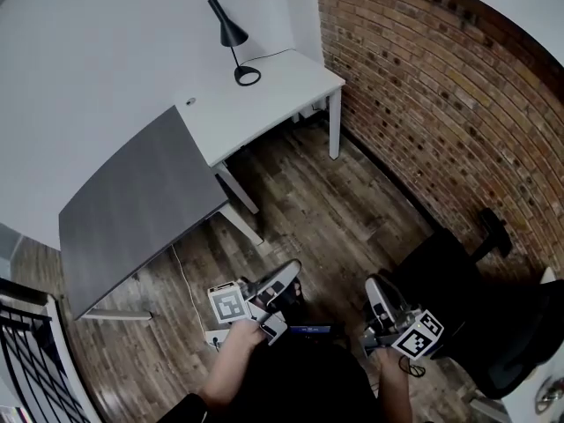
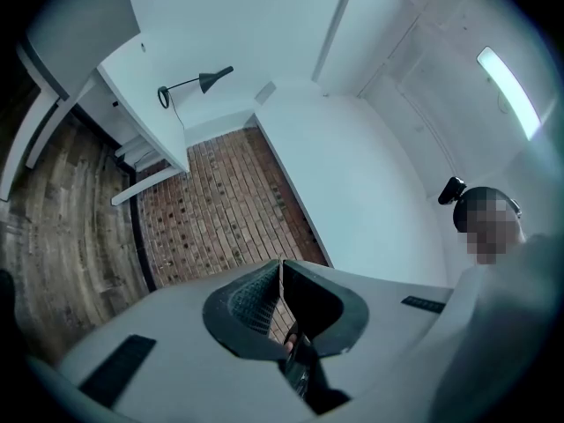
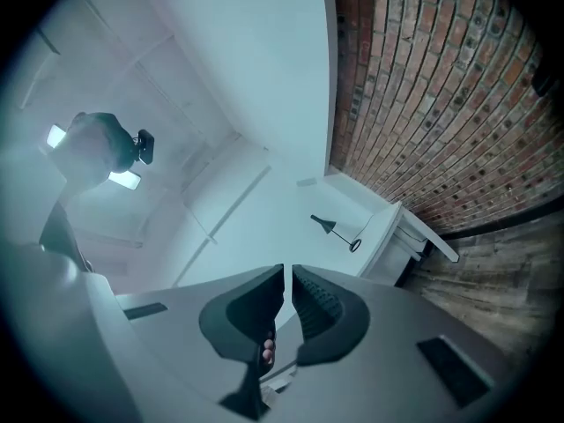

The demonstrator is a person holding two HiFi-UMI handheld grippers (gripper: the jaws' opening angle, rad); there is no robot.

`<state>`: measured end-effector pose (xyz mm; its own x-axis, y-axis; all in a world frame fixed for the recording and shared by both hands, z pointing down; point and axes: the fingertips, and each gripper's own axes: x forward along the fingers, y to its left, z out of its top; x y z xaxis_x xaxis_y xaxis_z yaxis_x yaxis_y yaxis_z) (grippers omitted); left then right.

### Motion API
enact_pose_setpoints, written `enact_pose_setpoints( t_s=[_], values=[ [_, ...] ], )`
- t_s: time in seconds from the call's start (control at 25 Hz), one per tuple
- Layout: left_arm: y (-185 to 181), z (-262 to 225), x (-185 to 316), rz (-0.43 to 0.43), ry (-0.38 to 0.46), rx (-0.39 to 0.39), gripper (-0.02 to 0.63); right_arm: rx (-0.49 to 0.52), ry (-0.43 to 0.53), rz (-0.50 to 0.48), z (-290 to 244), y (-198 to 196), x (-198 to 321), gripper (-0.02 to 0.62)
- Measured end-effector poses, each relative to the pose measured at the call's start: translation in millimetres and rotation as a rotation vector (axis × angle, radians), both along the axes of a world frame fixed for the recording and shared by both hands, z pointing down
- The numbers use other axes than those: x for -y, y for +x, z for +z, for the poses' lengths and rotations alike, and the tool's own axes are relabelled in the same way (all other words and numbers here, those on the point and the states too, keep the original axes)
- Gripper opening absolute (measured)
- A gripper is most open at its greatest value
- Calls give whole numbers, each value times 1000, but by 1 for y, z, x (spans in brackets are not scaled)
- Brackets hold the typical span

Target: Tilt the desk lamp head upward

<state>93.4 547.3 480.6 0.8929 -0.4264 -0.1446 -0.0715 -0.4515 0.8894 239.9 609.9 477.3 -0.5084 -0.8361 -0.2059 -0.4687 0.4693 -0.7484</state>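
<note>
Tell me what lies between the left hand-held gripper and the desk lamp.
Head view: from the left hand-held gripper, wooden floor, then the white desk's top up to the desk lamp.

open floor (image 1: pixel 352 210) ahead, grey desk (image 1: pixel 132 210) left, chair (image 1: pixel 467 298) right

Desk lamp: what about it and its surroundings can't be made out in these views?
- Desk lamp: hinge and switch too small and far away in all three views.
- Small object on the white desk: too small in the head view to identify.
- Black chair: partly cut off at the head view's lower right edge.
</note>
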Motion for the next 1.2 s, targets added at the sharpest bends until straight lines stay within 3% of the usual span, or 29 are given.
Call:
enact_pose_setpoints(
  t_s=[0.36, 0.64, 0.96, 1.2],
  values=[
    [23, -7, 102, 28, 13, -90, 11, -46, -3, 77, -15, 18, 76, 15],
    [-2, -17, 181, -10, 4, -135, 12, -87, -20, 62, -32, -2, 151, 15],
    [-38, -5, 238, -53, -49, -188, 11, -135, -49, 28, -29, -36, 209, 15],
    [-41, 10, 266, -54, -88, -202, 11, -127, -64, 21, -22, -43, 239, 15]
  ],
)
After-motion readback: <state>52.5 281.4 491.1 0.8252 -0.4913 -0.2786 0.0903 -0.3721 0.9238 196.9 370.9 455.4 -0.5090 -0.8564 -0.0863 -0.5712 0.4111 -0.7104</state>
